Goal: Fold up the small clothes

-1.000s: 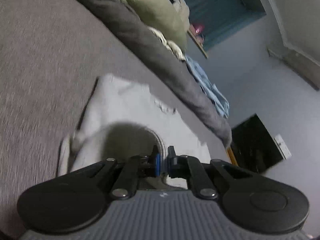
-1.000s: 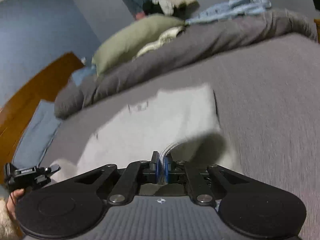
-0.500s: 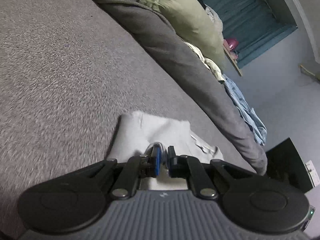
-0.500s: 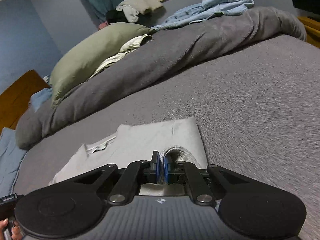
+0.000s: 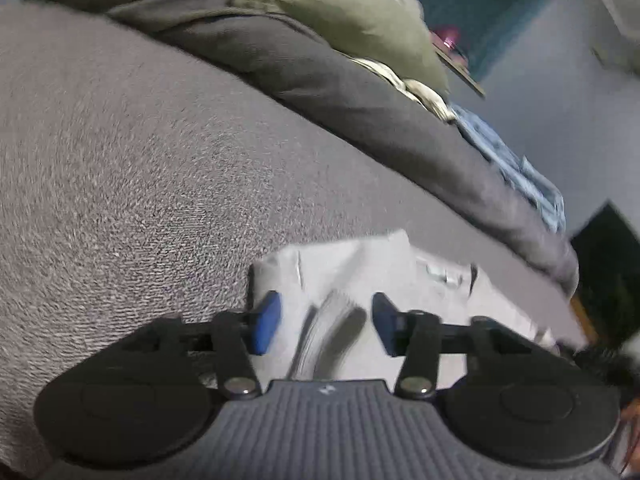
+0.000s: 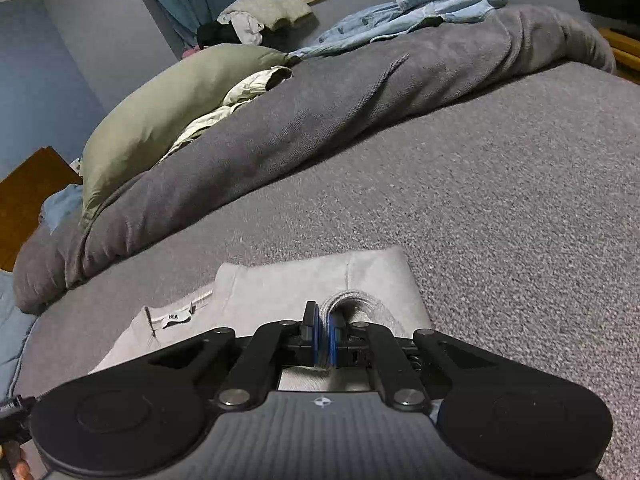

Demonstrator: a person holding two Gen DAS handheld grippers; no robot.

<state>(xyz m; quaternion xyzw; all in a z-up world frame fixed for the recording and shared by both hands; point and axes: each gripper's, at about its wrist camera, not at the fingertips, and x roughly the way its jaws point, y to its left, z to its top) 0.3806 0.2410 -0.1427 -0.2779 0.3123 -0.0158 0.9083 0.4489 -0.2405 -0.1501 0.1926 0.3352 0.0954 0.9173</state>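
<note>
the left gripper had just released the grey garment folded beside the rolled blanket, while the right gripper remained clenched on its ribbed hem, indicating 1 fold laid.

Your left gripper is spread wide over the folded grey garment on the bed cover.

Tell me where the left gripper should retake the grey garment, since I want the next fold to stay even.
Probably the ribbed hem lying between the open left gripper. It bunches into a raised ridge on the grey garment, so come straight down from above, one finger on each side. The right gripper is shut on the matching ribbed edge.
</note>
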